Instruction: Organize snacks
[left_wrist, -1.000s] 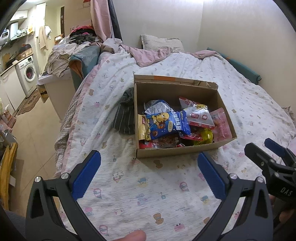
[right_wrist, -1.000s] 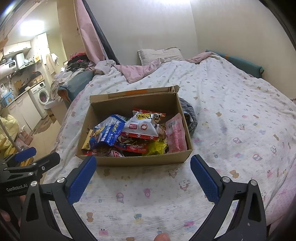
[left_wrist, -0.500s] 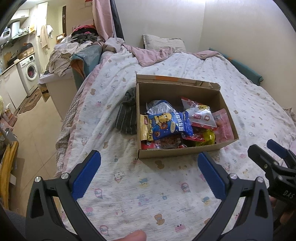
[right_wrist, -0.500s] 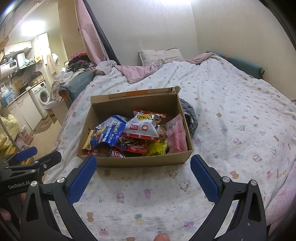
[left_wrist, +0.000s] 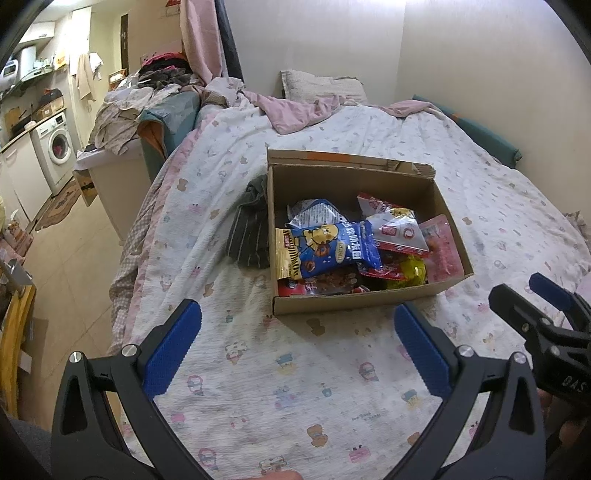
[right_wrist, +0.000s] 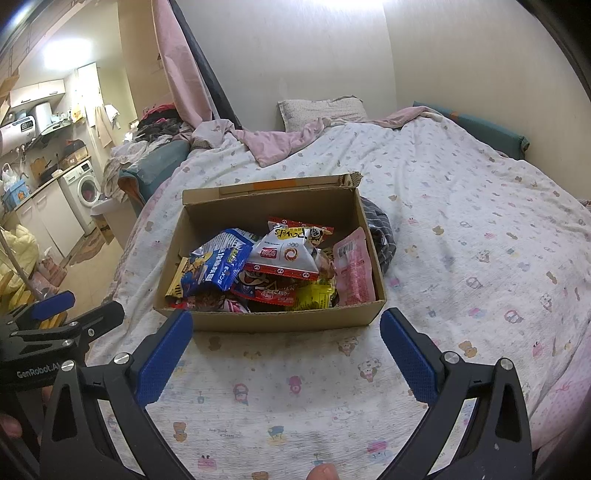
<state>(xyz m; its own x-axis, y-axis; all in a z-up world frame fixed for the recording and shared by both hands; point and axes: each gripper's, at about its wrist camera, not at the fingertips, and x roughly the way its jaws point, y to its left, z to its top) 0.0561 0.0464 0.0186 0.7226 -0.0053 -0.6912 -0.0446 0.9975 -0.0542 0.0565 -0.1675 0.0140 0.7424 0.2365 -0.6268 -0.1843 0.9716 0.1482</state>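
An open cardboard box (left_wrist: 354, 301) stands on the bed, full of snack packets; it also shows in the right wrist view (right_wrist: 280, 320). On top lie a blue packet (left_wrist: 328, 249) (right_wrist: 216, 267), a white and red packet (left_wrist: 397, 234) (right_wrist: 286, 254), a pink packet (left_wrist: 441, 249) (right_wrist: 352, 271) and a yellow one (right_wrist: 314, 297). My left gripper (left_wrist: 295, 347) is open and empty, hovering over the sheet in front of the box. My right gripper (right_wrist: 284, 350) is open and empty, also just short of the box's near wall.
A dark striped cloth (left_wrist: 249, 230) lies against the box's left side. The patterned bedsheet (left_wrist: 280, 373) spreads all around. A pink blanket (left_wrist: 299, 110) and a pillow (left_wrist: 321, 83) lie at the head. The bed's left edge drops to the floor, with a washing machine (left_wrist: 55, 147) beyond.
Both grippers have eased slightly toward the box, which sits a little lower and larger in the views. Both stay open and empty.
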